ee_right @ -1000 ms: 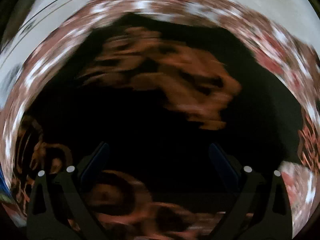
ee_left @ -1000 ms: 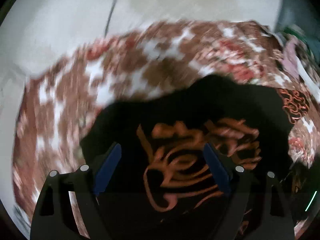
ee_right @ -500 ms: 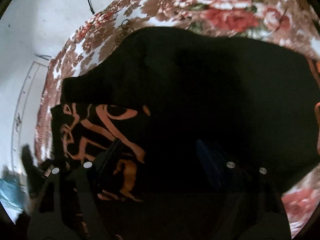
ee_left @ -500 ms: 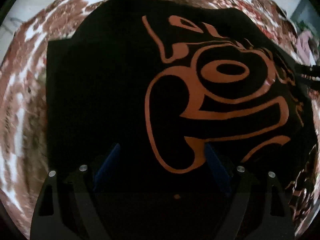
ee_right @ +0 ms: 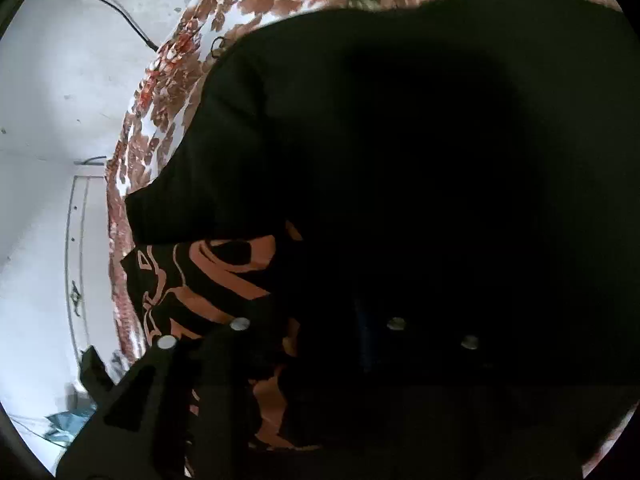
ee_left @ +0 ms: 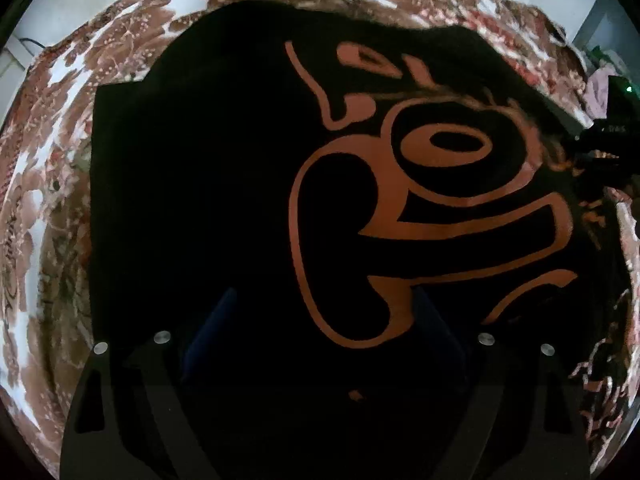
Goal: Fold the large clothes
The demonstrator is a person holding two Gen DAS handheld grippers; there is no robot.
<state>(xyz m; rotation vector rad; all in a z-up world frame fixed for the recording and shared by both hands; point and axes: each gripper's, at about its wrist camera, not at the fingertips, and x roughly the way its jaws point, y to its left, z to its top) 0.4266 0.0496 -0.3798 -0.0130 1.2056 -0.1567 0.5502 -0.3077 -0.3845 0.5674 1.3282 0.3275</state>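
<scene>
Left gripper [ee_left: 324,312] hangs with jaws spread wide over the black garment [ee_left: 200,200], nothing pinched between them. Garment lies flat on the floral bedspread [ee_left: 52,208], its orange print [ee_left: 420,200] facing up. Right gripper [ee_right: 320,320] has just been closing, jaws now narrow, probably on a dark fold of the garment, though too dim to confirm.

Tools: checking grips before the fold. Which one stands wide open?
The left tool, pads spread above the orange print; on the right tool jaws have just been closing around black garment.
</scene>
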